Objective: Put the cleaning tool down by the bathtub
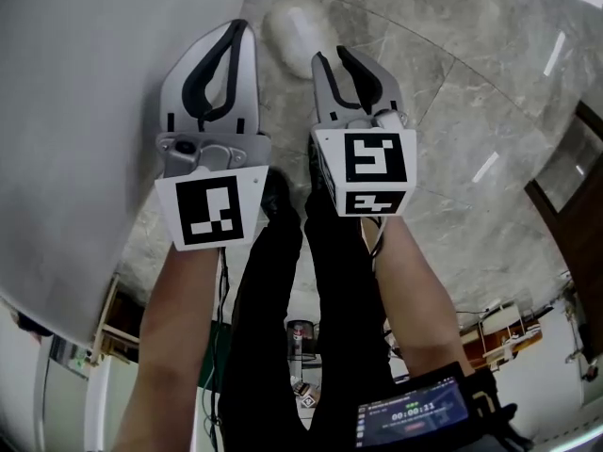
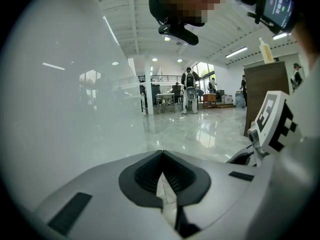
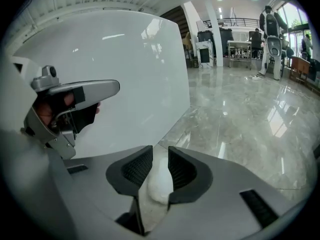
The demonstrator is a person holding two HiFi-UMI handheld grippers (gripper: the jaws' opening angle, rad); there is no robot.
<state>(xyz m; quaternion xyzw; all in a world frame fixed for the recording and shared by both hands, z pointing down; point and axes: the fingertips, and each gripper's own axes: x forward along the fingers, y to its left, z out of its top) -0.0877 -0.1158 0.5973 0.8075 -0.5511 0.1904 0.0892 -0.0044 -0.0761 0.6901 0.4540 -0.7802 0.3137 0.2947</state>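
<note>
The big white bathtub (image 1: 75, 111) stands on the left, with shiny grey stone floor (image 1: 471, 92) beside it. A brown cabinet (image 2: 262, 94) stands off to the side. The cleaning tool (image 1: 297, 26), a smooth white oval lump, lies on the floor right by the tub. The right gripper (image 1: 337, 59) hangs over it with its jaws apart, holding nothing. The left gripper (image 1: 236, 31) is pinched closed and empty.

Your left gripper (image 1: 240, 28) and right gripper (image 1: 332, 56) are silver-grey, with black ribbed pads (image 3: 132, 169); each marker cube (image 1: 377, 163) is white with black square patterns; the cleaning tool (image 1: 297, 26) is off-white; the bathtub (image 1: 75, 111) is plain glossy white; the floor (image 1: 471, 92) is grey marble with pale veins; your trousers (image 1: 283, 328) are black.
</note>
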